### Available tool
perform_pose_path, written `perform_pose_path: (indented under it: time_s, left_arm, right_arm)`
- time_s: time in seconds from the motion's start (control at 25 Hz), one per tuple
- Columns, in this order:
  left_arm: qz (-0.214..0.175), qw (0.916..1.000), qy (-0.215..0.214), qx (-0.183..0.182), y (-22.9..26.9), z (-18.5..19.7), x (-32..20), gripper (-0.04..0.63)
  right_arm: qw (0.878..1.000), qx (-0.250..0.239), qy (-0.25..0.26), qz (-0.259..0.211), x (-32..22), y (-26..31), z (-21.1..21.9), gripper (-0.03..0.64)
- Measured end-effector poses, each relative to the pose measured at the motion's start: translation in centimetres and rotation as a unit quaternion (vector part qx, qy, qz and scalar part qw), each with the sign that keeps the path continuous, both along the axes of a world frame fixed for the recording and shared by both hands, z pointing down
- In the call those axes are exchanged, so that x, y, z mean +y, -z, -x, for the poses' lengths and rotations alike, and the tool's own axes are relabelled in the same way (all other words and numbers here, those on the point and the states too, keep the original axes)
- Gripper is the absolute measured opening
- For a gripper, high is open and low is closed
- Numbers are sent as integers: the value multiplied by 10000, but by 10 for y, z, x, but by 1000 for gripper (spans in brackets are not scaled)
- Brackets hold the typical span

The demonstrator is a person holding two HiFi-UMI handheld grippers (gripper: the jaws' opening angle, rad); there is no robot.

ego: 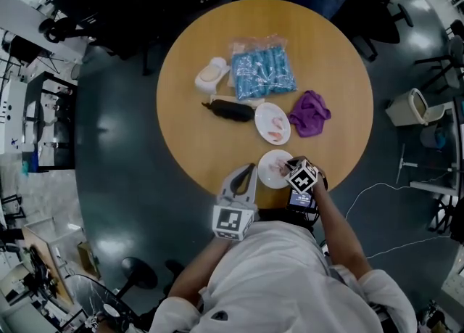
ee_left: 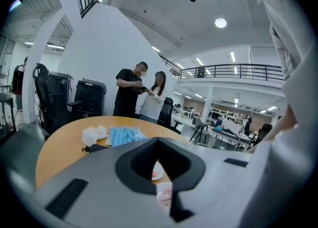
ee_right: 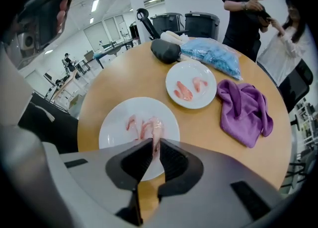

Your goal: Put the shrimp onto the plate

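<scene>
Two white plates lie on the round wooden table. The near plate [ego: 270,172] [ee_right: 115,131] holds pale pink shrimp [ee_right: 132,123]. My right gripper [ego: 289,167] [ee_right: 155,145] hangs just over that plate, shut on another shrimp [ee_right: 156,131] that pokes out past its tips. On the far plate [ego: 272,122] [ee_right: 191,84] lie two more shrimp [ee_right: 184,91]. At the table's near edge, left of the near plate, my left gripper [ego: 250,170] [ee_left: 162,192] is shut and holds nothing; part of the near plate [ee_left: 164,194] shows beyond its tips.
A purple cloth [ego: 310,113] [ee_right: 246,110] lies right of the far plate. Behind are a blue packet [ego: 262,72], a white object [ego: 212,74] and a black object [ego: 230,110]. Two people [ee_right: 248,13] stand beyond the table's far side.
</scene>
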State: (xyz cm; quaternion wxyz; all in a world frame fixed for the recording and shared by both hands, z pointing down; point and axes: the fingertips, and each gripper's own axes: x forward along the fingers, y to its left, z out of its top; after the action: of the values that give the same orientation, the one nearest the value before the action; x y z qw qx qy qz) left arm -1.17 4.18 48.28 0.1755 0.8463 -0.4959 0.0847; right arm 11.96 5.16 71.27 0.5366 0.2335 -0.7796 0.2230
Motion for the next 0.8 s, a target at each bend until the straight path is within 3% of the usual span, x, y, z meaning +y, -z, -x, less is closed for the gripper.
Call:
perform_pose_path:
  time_s: [0.52,0.8]
  left_arm:
    - [-229,9997,-43,70,13,-4,-15,8]
    - [-294,9994,-121,114,18,-11,-24,8]
  right_arm:
    - [9997,-60,-240,13,-4,5,-7,54]
    - [9988,-174,-288,-363,-40,29,-7,54]
